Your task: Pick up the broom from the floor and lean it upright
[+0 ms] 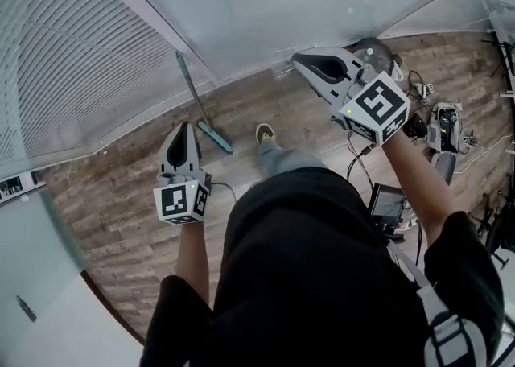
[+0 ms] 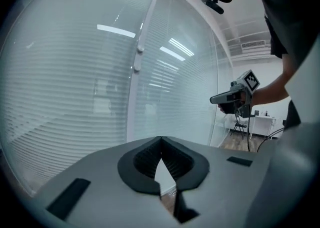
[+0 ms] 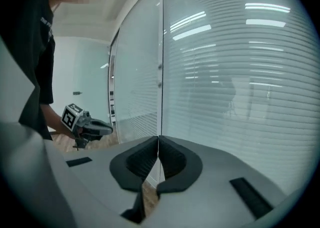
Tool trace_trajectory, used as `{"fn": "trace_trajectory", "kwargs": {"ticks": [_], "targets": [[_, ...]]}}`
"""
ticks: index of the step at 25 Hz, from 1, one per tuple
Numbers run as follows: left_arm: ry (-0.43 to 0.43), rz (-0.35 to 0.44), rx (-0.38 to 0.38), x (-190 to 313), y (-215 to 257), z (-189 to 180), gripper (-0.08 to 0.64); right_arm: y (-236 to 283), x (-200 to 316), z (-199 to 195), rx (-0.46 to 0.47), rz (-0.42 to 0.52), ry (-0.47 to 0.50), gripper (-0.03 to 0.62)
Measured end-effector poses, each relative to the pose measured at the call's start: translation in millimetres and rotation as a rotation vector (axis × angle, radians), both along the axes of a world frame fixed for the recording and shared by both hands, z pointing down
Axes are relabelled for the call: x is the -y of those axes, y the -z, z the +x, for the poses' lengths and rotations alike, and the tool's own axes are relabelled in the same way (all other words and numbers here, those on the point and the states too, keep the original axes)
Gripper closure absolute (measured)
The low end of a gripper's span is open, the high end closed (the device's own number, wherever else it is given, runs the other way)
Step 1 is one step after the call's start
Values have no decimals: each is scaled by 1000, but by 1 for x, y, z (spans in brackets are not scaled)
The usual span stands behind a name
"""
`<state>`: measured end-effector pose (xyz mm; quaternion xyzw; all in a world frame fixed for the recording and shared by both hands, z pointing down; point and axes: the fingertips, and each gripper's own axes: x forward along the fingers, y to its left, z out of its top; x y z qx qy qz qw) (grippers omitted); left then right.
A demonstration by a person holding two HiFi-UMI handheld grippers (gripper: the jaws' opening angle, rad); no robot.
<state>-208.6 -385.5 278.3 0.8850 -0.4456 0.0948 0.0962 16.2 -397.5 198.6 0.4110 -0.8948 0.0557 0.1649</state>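
Observation:
The broom (image 1: pixel 195 93) has a teal handle and a teal head (image 1: pixel 216 137). In the head view it stands upright, its head on the wooden floor and its handle leaning against the glass wall. My left gripper (image 1: pixel 183 127) is raised just right of the broom, apart from it, jaws shut with nothing between them. My right gripper (image 1: pixel 301 59) is held up further right near the wall, also shut and empty. The left gripper view shows closed pads (image 2: pixel 160 138) facing the glass, and the right gripper view shows the same (image 3: pixel 158 137). The broom appears in neither gripper view.
A glass wall with blinds (image 1: pixel 96 43) runs along the far side. A person's shoe (image 1: pixel 265 133) stands near the broom head. Devices and cables (image 1: pixel 445 126) lie on the floor at the right, with a black screen (image 1: pixel 387 206) closer in.

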Motion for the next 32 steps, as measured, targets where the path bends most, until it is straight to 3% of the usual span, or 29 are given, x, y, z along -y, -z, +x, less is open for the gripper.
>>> {"fn": "trace_trajectory", "kwargs": {"ticks": [3,7,14,18,23,32], "targets": [[-17,57,-20,-21,41,21,537,26,-37,3,72,31,-54,571],[-23,95,-33,-80,76,32,537,45,-99,-4,74,78,-71,571],[28,95,-82,-167,92,18,537,51,-175,-20,107,101,-116,571],[15,81,-86,-202,95,20,537,58,-210,-16,88,123,-150,571],[-20,118,-68,-230,108,29,537,72,-242,-7,82,159,-171,570],[-1,154,-91,-244,132,24,537,79,-258,-21,86,175,-149,570]]}}
